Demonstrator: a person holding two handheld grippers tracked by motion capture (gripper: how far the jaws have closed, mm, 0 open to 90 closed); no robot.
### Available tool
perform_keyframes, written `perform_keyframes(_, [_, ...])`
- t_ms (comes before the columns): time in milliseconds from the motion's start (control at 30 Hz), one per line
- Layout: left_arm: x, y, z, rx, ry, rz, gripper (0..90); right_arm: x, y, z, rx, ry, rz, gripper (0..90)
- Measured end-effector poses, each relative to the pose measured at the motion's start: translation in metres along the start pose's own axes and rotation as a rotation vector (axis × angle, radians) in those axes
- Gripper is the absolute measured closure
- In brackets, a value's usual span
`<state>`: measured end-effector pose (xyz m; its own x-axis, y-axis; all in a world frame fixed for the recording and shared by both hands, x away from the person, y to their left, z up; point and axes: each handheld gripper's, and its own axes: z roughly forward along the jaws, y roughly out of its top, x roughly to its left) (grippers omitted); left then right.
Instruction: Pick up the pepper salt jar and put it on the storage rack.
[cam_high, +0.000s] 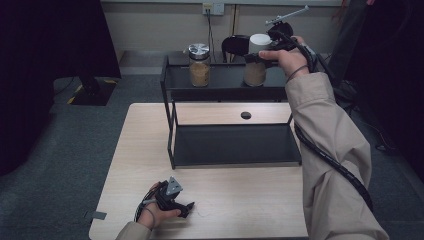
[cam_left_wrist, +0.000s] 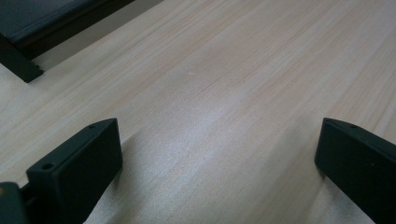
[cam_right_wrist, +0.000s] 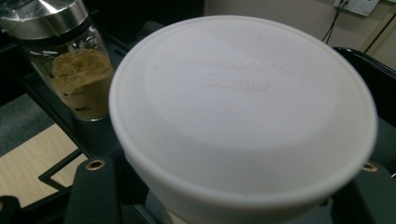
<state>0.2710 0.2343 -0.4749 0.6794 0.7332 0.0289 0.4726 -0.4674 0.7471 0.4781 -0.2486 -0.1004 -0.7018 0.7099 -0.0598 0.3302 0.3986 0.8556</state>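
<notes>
1. While your right gripper (cam_high: 256, 56) reaches out to the top tier of the black two-tier shelf (cam_high: 225, 80), its jaws are clamped on the white-lidded seasoning jar (cam_high: 256, 62), just under the lid.
2. Your right gripper view looks down on that white lid (cam_right_wrist: 243, 102) from close above, with a black jaw on either side of the jar below the lid's rim.
3. That jar stands toward the right end of the top tier and holds a tan powder in its lower part.
4. A second jar, the metal-lidded glass jar (cam_high: 199, 65), stands on the same tier to the left, apart from the one you hold; it holds a similar tan powder, seen in your right gripper view (cam_right_wrist: 79, 79).
5. Your left gripper (cam_high: 186, 206) lies low on the wooden table (cam_high: 240, 200) near its front edge, well away from the shelf.
6. Its jaws are spread wide with nothing between them; bare wood lies under them in the left gripper view (cam_left_wrist: 215, 154).
7. Below the jars, the shelf's lower tier (cam_high: 235, 145) sits on the table.
</notes>
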Motion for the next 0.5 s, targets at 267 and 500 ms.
perform_keyframes(267, [-0.0002, 0.0001, 0.0001, 0.0, 0.001, 0.0, 0.0, 0.0001, -0.005, 0.0001, -0.016, -0.002, 0.013, 34.9])
perform_keyframes(500, [-0.0002, 0.0002, 0.0001, 0.0, 0.001, 0.0, 0.0, 0.0023, -0.0091, -0.0005, -0.035, -0.016, 0.004, 33.1])
